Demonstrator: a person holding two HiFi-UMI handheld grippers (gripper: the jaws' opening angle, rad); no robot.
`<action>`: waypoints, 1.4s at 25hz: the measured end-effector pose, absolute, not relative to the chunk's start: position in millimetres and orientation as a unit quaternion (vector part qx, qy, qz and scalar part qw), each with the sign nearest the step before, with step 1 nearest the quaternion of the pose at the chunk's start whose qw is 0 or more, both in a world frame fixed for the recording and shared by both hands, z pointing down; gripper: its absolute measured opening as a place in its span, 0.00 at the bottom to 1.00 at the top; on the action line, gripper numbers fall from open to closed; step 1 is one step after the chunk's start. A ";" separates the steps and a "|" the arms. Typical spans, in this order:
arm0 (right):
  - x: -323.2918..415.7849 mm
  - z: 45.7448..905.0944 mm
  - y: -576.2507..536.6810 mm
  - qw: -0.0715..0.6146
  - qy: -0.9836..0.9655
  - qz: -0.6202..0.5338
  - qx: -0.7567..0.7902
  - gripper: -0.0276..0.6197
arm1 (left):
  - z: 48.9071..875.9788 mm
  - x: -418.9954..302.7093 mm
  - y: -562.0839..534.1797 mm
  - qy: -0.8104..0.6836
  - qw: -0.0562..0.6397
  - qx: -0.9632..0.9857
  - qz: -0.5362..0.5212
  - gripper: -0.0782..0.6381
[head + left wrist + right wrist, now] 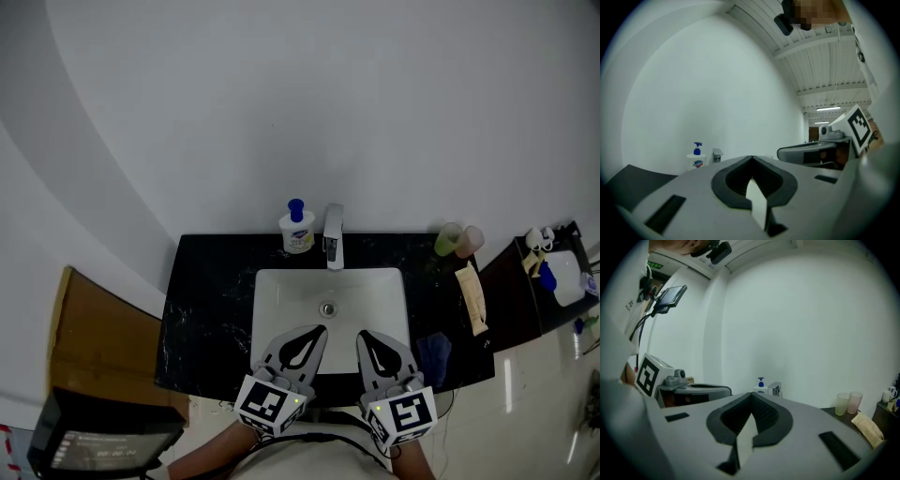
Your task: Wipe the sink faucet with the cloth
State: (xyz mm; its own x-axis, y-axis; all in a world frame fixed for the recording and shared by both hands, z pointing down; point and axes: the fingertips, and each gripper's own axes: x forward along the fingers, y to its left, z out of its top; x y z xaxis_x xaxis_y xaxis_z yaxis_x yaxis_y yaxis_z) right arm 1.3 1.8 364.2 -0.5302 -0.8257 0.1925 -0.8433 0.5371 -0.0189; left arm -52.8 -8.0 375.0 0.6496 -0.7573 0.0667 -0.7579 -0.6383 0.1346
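Head view gives us one upright chrome faucet [333,238] at the far rim of the white basin [281,281], straight ahead of the left gripper [317,332] and the right gripper [366,336], both closed on nothing. One dark blue cloth [434,356], we judge, lies on the black counter [211,281] just right of the right gripper, nearer it.
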 end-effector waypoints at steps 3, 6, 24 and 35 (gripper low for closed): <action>12.2 364.3 -2.3 0.084 -0.877 0.054 0.471 0.05 | 373.8 -39.1 -12.6 -0.417 0.074 0.906 0.004 0.11; 26.2 365.2 -7.0 0.078 -0.875 0.058 0.474 0.05 | 376.3 -22.4 -15.9 -0.405 0.073 0.911 0.008 0.11; 230.0 481.5 72.5 0.132 -0.709 0.192 0.666 0.05 | 425.0 172.4 29.9 -0.153 0.100 0.981 0.061 0.11; 245.7 523.4 64.8 0.193 -0.680 0.225 0.671 0.34 | 450.8 204.7 54.6 -0.076 0.103 0.987 0.097 0.11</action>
